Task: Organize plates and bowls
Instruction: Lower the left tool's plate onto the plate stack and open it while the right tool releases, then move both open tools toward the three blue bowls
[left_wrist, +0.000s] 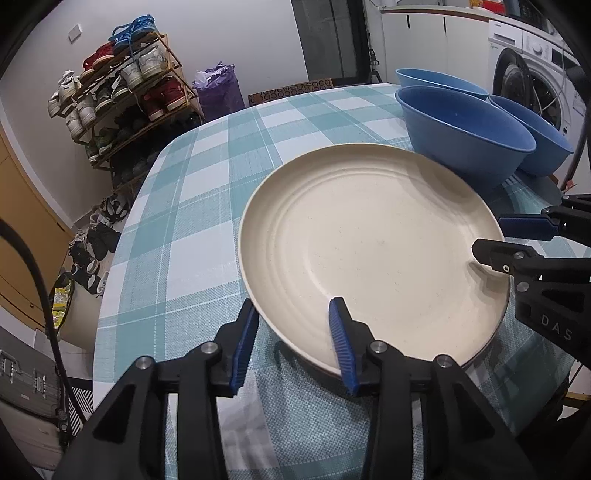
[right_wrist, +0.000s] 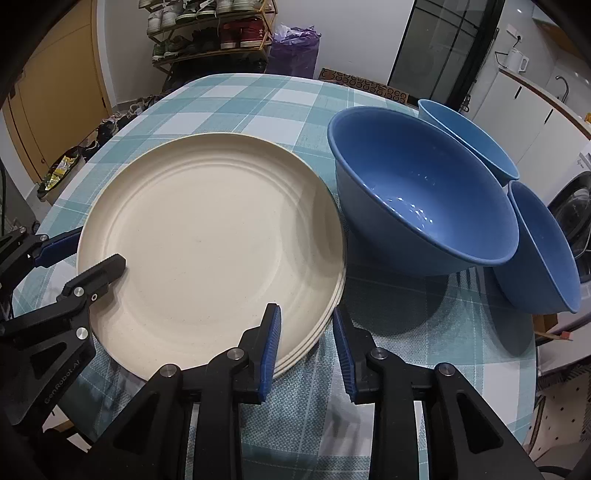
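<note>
A stack of cream plates (left_wrist: 369, 251) (right_wrist: 210, 243) lies on the teal checked tablecloth (left_wrist: 192, 206). My left gripper (left_wrist: 293, 306) straddles the stack's near-left rim, one blue pad (left_wrist: 341, 339) over the top plate and the other off its edge. The jaws stand apart and do not press on it, so it is open. My right gripper (right_wrist: 306, 310) (left_wrist: 495, 240) straddles the opposite rim the same way, also open. The left gripper (right_wrist: 83, 254) shows at the left of the right wrist view. Three blue bowls (right_wrist: 421, 192) (left_wrist: 461, 129) stand crowded together just beyond the plates.
The rounded table edge (left_wrist: 122, 236) drops to a floor strewn with shoes. A loaded shoe rack (left_wrist: 125, 88) and a purple bag (left_wrist: 216, 90) stand against the far wall. A washing machine (left_wrist: 535, 81) sits behind the bowls, and a grey case (left_wrist: 26, 387) lies low on the left.
</note>
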